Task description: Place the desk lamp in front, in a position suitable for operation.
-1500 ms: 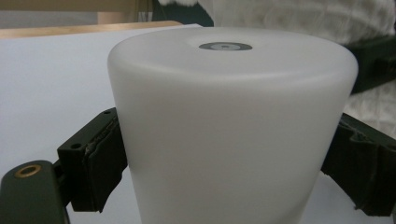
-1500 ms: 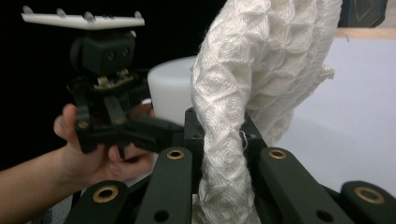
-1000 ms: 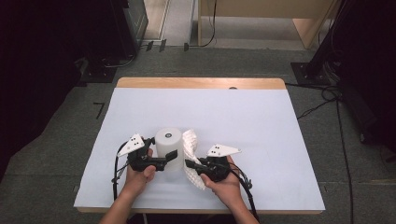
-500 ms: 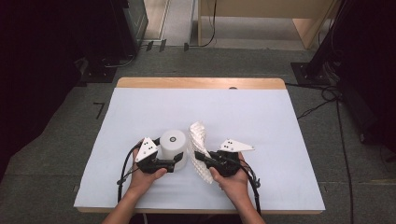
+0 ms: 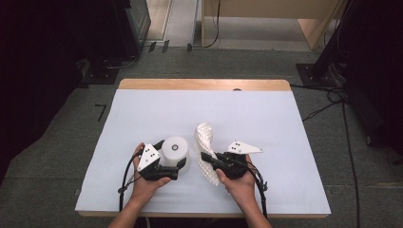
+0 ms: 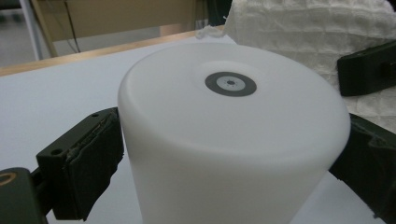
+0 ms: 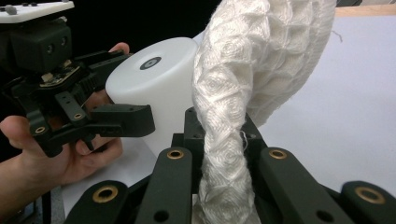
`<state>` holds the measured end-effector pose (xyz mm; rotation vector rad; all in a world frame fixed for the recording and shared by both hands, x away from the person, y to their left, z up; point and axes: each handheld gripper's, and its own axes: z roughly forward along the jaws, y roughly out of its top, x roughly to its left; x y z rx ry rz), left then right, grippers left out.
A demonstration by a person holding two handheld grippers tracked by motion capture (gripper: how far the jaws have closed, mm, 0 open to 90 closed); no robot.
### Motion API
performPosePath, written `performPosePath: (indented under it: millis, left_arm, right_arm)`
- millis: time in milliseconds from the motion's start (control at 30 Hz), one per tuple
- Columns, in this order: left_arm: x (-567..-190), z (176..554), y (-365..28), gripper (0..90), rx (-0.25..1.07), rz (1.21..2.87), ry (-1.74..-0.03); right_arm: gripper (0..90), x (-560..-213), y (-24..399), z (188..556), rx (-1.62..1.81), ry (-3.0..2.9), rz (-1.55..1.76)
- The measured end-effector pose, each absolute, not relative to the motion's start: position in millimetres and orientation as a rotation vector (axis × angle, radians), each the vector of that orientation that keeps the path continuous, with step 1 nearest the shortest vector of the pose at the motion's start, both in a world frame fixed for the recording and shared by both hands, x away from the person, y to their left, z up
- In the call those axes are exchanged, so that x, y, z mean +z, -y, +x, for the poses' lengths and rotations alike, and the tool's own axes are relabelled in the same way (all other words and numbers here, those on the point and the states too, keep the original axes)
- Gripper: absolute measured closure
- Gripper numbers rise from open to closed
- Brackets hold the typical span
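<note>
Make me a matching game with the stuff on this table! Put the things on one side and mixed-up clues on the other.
Things:
1. cup
2. cloth
3. table
4. left gripper

Clues:
A. covered by a pale sheet
B. smooth white, dark ring on top
C. jaws on both sides of the cup
D. quilted white, pinched in the right gripper

Pairs: 1-B, 2-D, 3-A, 4-C
</note>
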<state>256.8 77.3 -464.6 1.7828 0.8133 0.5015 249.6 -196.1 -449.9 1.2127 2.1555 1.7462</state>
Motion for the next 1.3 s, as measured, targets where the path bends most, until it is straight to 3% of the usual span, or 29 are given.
performPosePath:
  millis: [400, 800, 1067, 1300]
  left_arm:
    - [-466.0, 256.8, -74.4, 8.6, 0.538, 1.812, -0.815]
    - [-451.9, 274.7, -106.3, 8.8, 0.222, 1.610, -0.782]
    - [-456.2, 276.5, -102.0, 8.9, 0.162, 1.638, -0.748]
    - [-461.1, 270.4, -83.6, 8.9, 0.203, 1.747, -0.691]
  right_arm:
    - [80.3, -452.8, 195.3, 250.5, 1.738, -2.166, 1.215]
    - [80.4, -459.9, 177.5, 246.9, 1.725, -2.233, 1.190]
    - [80.4, -460.0, 168.4, 244.7, 1.756, -2.254, 1.163]
    - [80.5, -444.1, 180.0, 242.4, 1.810, -2.174, 1.138]
